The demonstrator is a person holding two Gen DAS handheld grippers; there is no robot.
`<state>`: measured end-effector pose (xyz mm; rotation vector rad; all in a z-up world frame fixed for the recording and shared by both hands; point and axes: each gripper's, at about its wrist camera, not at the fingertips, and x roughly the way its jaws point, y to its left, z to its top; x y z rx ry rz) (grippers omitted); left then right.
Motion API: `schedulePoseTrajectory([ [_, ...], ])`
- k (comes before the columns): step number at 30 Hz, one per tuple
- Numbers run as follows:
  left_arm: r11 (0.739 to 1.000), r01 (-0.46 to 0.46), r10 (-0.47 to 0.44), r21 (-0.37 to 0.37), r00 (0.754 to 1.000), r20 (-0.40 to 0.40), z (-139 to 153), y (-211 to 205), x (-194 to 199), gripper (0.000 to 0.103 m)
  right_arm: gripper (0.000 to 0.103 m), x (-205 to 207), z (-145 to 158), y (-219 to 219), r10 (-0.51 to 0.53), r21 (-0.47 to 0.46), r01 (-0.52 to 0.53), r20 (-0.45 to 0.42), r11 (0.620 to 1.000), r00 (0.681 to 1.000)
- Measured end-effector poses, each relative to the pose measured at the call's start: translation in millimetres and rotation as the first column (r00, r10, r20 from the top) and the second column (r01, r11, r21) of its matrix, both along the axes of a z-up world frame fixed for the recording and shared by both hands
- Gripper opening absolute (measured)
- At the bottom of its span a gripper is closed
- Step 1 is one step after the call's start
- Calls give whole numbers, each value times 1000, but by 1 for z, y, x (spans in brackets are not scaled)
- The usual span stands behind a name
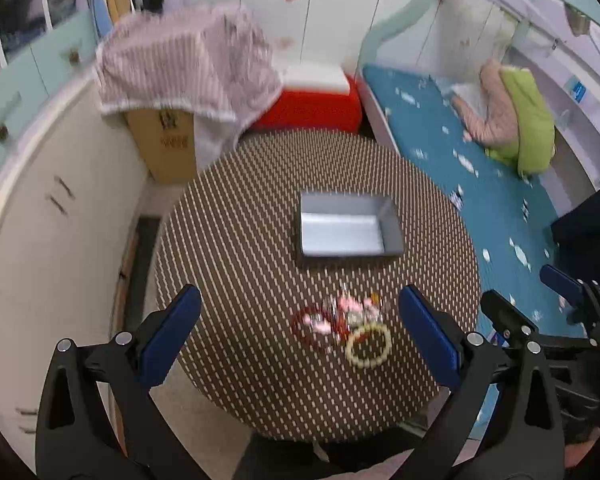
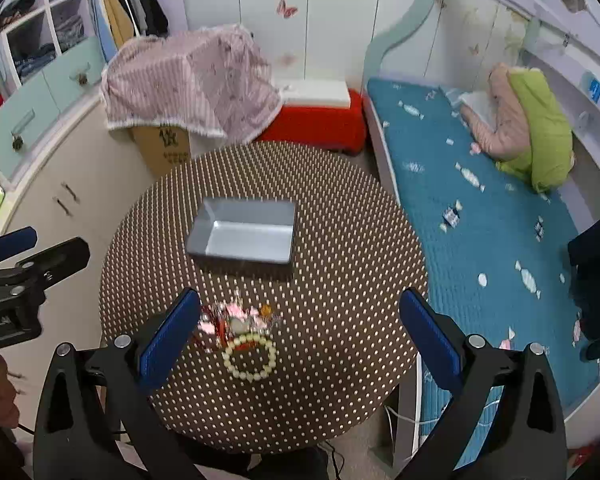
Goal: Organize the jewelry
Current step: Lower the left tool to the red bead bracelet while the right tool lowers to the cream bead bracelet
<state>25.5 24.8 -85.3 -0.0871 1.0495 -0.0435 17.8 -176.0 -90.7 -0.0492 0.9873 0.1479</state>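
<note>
Grey and bare inside, the box (image 2: pixel 244 236) sits near the middle of the round dotted table (image 2: pixel 340 240), so by my reading nothing has been sorted yet: the whole job is left.

Going left to right in the right wrist view: the left gripper (image 2: pixel 32 244) hangs off the table's left edge, its jaws apart and holding nothing. Next comes the jewelry pile (image 2: pixel 236 320), lying on the table in front of the box, clear of it. Counting is only partly possible: one dark red bead bracelet (image 1: pixel 316 328), one cream bead bracelet (image 2: pixel 250 356) at the near side, touching the heap, and a blurred cluster of pink, white and amber pieces whose number I cannot tell. One box, one table.

Further right, the right gripper (image 2: pixel 300 340) hovers above the table's near edge, fingers spread wide, empty, the pile just inside its left finger.
</note>
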Motion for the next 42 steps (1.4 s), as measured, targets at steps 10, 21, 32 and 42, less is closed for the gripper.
schedulePoseTrajectory([
  [10,999,31,-26,19,978,-206,-82,1,9,98,96,13,-77,1,83,17,-81,-215,997,973],
  [21,999,31,-15,44,948,-319,-160,-1,26,87,61,21,-151,19,223,4,-233,-314,972,923],
  [32,998,-64,57,-4,917,-394,-208,11,37,35,32,19,-185,25,261,-61,-298,-339,953,904],
  [42,997,-66,43,-43,916,-398,-210,18,42,0,9,33,-173,5,239,24,-247,-358,969,902],
])
